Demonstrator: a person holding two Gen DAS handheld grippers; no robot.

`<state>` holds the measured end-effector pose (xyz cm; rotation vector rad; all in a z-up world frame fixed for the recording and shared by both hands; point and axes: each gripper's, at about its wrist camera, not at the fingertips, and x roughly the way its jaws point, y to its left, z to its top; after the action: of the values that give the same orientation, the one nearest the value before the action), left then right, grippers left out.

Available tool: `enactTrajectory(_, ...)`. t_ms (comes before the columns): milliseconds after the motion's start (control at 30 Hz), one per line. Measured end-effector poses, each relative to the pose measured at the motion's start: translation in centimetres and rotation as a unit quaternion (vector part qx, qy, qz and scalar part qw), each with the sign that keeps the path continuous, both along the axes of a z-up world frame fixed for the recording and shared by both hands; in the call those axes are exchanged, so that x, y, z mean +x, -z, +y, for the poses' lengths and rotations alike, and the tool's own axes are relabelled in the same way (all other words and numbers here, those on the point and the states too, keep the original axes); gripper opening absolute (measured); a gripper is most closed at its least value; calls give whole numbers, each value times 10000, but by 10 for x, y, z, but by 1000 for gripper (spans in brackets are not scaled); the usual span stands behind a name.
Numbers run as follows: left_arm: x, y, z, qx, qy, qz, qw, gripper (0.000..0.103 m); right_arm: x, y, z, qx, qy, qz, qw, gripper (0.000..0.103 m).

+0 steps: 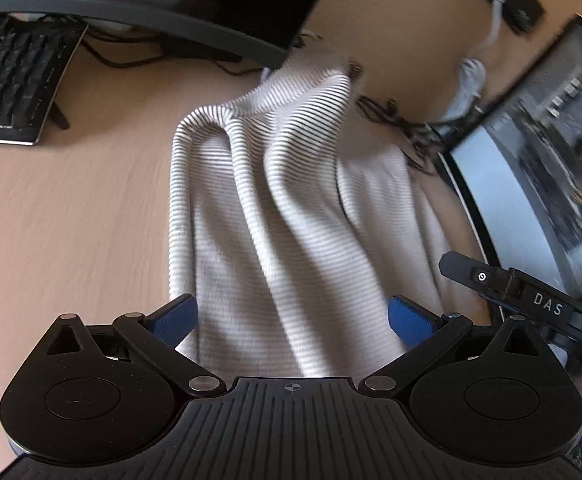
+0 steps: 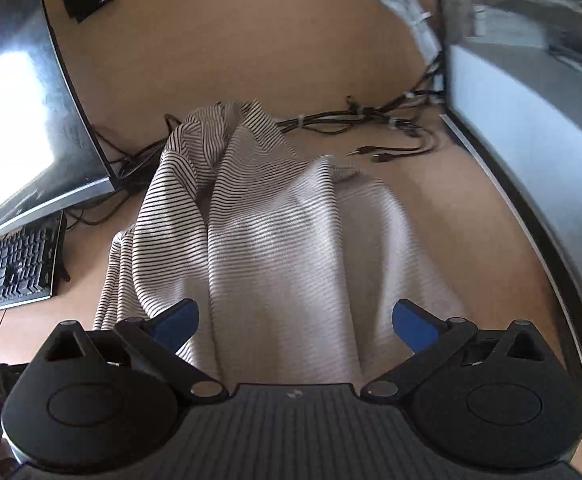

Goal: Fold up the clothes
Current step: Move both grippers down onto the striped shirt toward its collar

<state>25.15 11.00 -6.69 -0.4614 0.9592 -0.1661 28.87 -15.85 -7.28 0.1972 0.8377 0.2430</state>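
- Across the middle of both views, your striped garment (image 1: 291, 208) lies rumpled on the surface (image 1: 71, 220), long axis running from the lower frame edge up toward the cables (image 2: 371, 120)
- Left tongs (image 1: 293, 316) and right tongs (image 2: 295, 320) both stand wide open, gripping nothing
- Pinch one ridge only and the bunched layers will likely drag, snagging those cables

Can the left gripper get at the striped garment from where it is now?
Probably yes: the left gripper is open and the striped garment lies directly between its blue fingers on the desk, with nothing in the way.
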Motion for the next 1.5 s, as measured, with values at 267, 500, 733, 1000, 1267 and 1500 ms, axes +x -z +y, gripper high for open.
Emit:
enactTrajectory(267, 22, 19, -15, 106, -350, 173, 9992, 103, 54, 29, -5, 337, -456, 389, 9976, 103)
enactTrajectory(500, 25, 21, -21, 274, -106, 88, 9995, 103, 56, 41, -16, 684, -704, 488, 9940, 103)
enactTrajectory(733, 17, 22, -13, 91, 323, 105, 9994, 103, 31, 39, -15, 524, -907, 660, 9923, 103)
enactTrajectory(1000, -36, 23, 8, -448, 864, 472, 9941, 103, -38, 37, -22, 536, -989, 941, 9892, 103)
enactTrajectory(1267, -58, 7, 28, -846, 1222, 250, 9886, 103, -100, 36, -24, 605, -1139, 862, 9879, 103)
enactTrajectory(1500, -28, 12, 12, -749, 1433, -157, 9867, 83, -105, 36, -22, 688, -692, 749, 9924, 103)
